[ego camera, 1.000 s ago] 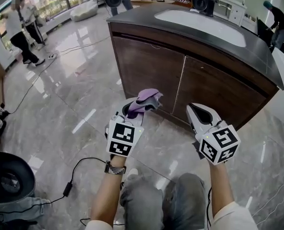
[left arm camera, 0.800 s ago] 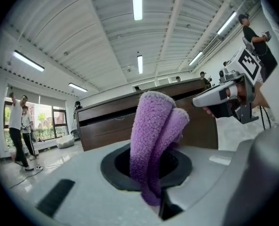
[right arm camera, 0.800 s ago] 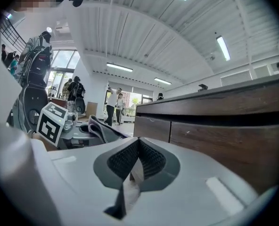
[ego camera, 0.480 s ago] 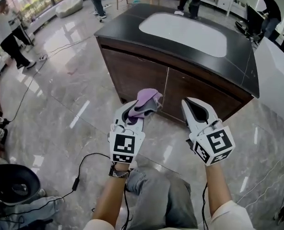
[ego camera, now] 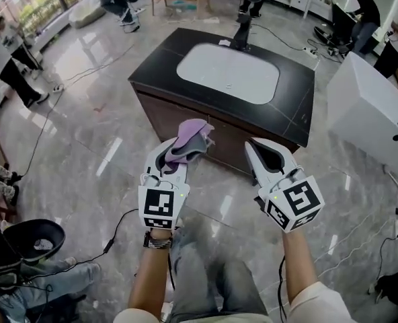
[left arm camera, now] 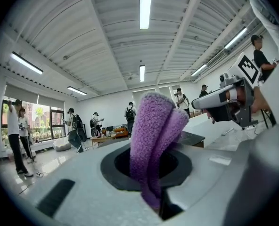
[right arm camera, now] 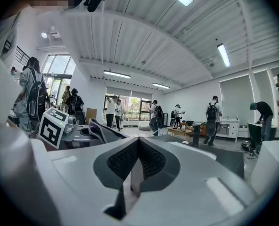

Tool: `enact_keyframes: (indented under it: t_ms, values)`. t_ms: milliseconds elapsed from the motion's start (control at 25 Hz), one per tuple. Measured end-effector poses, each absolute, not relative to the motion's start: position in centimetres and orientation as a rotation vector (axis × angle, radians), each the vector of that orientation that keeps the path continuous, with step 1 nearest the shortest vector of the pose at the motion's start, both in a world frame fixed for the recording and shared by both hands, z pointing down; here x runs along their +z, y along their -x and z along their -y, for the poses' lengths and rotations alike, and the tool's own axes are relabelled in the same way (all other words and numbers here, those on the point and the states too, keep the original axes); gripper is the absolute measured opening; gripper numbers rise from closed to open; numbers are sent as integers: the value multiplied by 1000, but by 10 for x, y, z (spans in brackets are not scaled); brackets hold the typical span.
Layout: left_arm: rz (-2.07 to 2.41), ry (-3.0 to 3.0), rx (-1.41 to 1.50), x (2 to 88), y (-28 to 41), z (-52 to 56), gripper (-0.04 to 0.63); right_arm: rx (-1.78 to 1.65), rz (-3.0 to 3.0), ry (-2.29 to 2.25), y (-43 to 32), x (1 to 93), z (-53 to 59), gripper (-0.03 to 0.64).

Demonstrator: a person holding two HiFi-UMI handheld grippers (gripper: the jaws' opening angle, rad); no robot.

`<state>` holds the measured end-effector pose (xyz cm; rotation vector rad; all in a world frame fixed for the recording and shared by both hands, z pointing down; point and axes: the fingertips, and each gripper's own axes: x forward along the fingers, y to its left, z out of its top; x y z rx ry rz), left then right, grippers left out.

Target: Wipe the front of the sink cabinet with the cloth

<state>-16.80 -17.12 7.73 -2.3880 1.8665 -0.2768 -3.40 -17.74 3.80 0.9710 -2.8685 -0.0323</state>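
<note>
The cloth [left arm camera: 153, 140], a purple towelling one, is pinched in the left gripper [ego camera: 181, 155]; a folded wad stands up out of the jaws, which are clamped on its lower part. It hangs in the air just short of the cabinet front [ego camera: 220, 137], near the top edge and about midway along, and it does not look pressed against the wood, since the left gripper view looks out over the worktop [ego camera: 294, 96] into the room. The right gripper [ego camera: 265, 155] is held beside it, a little apart. Its jaws are pressed together with nothing between them. Wiping seems not yet begun. To do it well, the left gripper should tip down and forward so that the loose wad, not the hard jaw tips, meets the door. Then it should sweep along the front in overlapping passes from the top edge downward, pressing lightly enough that the cloth is not dragged out of the pinch. A fuller spread of cloth would cover more, but the present fold is narrow, so more passes are likely needed. The right gripper is best kept clear of the sweep. The sink [ego camera: 227, 73], set in the middle of the worktop, shows a bare white basin with nothing in it that can be made out.
</note>
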Motion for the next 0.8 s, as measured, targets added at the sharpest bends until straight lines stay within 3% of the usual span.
enact_keyframes:
  t_ms: [360, 800]
  values:
    - [-1879, 2395, -258, -51, 120, 138, 48, -42, 2880, -1046, -21, -90, 143, 5]
    - [-1852, 2369, -252, -143, 30, 83, 48, -86, 2841, -994, -81, -177, 77, 5]
